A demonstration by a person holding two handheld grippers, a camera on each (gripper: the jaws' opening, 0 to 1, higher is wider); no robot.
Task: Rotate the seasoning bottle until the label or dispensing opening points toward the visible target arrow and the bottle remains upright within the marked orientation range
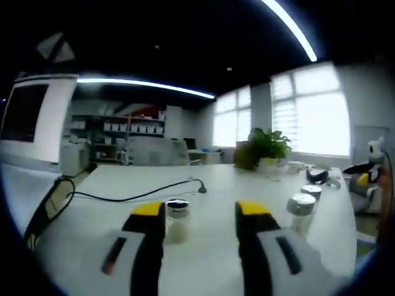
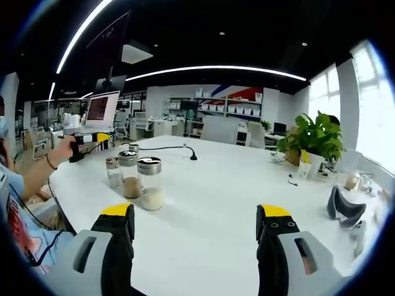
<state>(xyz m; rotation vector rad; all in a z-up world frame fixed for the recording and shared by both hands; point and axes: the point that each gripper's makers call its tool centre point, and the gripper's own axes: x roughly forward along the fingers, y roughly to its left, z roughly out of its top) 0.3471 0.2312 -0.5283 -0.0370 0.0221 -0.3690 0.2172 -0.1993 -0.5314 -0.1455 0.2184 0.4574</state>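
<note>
- Plainly, the approach step: the left gripper has its jaws apart, and the nearest seasoning bottle stands upright on the white table just ahead of them, untouched.
- The right gripper is apart too, holding nothing — three bottles stand to its left (no arrow visible).
- Next, I judge: close gently, twist, keep it upright.

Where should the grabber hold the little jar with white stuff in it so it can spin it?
Probably around the seasoning bottle's glass body just under the lid, coming in level from the open table side. It stands upright and round, and the brown-filled bottle crowds its other side. The right gripper is open.
</note>
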